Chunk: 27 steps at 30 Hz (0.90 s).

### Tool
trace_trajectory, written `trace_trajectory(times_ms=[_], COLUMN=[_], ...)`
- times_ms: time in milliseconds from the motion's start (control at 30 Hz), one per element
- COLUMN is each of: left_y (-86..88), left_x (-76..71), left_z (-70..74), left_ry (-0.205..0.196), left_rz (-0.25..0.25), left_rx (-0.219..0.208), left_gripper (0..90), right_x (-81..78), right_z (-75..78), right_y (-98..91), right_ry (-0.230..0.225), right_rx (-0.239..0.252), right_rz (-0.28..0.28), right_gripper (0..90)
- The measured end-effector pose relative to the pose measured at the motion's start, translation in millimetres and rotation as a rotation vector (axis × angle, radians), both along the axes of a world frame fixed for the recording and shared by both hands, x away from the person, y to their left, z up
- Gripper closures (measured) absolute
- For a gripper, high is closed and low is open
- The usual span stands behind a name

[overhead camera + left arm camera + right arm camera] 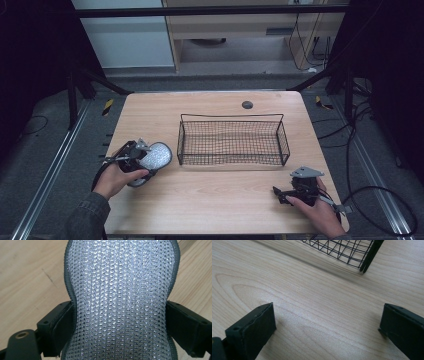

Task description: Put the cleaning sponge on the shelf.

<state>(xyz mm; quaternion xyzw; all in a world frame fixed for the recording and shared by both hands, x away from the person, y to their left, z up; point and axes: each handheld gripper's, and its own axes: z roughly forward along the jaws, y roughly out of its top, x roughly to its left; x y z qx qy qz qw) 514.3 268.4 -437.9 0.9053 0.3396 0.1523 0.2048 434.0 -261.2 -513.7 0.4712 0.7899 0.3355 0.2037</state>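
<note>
The high view is dim, with near-black surroundings at both sides; only the wooden table is evenly lit from above. The wire basket casts a soft shadow toward the near side. The high view is soft and grainy. In the left gripper view the silver mesh scouring pad glints sharply.

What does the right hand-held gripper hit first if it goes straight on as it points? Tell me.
Probably the bare table: the right hand-held gripper has open jaws angled down at the wood. The wire basket stands further ahead, towards the right; depth is hard to judge.
</note>
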Motion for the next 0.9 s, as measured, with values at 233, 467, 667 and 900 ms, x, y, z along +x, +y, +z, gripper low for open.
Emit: trace_trajectory(times_ms=[233,467,667,900], left_y=[0.4,-5.0,-12.6,-26.6], left_x=[-8.8,-12.1,-9.2,-3.0], left_z=[20.7,41.2,55.8,71.4], left_ry=[-0.055,-0.089,-0.117,-0.139], left_rz=[-0.003,-0.047,-0.065,-0.112], left_rx=[-0.018,0.000,0.002,0.025], left_gripper=[11.6,12.2,12.3,13.2], right_x=[0.0,0.0,0.0,0.0], right_z=[0.0,0.0,0.0,0.0], right_y=[0.0,0.0,0.0,0.0], right_ry=[0.000,0.000,0.000,0.000], right_rx=[0.000,0.000,0.000,0.000], right_rz=[0.000,0.000,0.000,0.000], right_gripper=[0.4,0.4,0.4,0.4])
